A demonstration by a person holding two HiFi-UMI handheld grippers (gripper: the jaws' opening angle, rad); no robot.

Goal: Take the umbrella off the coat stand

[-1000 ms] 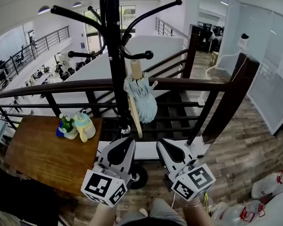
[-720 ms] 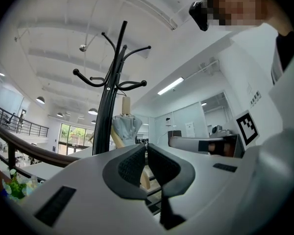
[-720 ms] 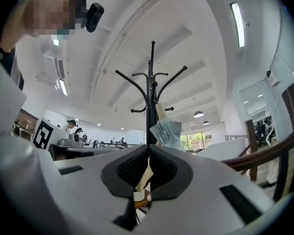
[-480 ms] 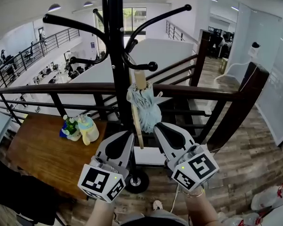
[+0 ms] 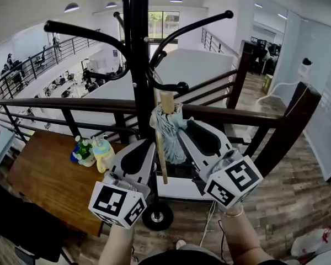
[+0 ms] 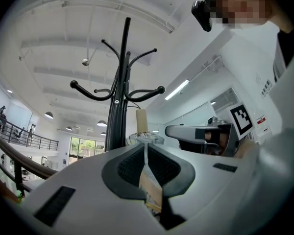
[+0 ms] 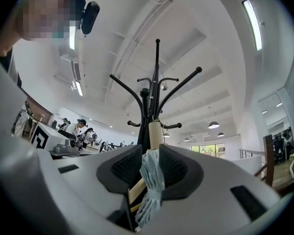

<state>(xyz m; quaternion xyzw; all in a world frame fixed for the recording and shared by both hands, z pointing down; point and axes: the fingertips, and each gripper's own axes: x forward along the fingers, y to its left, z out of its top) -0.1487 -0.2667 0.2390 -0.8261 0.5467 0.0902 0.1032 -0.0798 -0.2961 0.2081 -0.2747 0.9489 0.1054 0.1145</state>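
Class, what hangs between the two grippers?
The umbrella hangs between left gripper and right gripper, seen in the head view; the right jaws have just been opening, with its folds between them.

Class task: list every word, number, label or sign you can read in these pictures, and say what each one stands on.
There are no readable words or numbers anywhere in these views.
Left marker cube: black-and-white square patterns, not letters.
Right marker cube: square patterns only, no text.
Small red-and-white wall label: too small to read.
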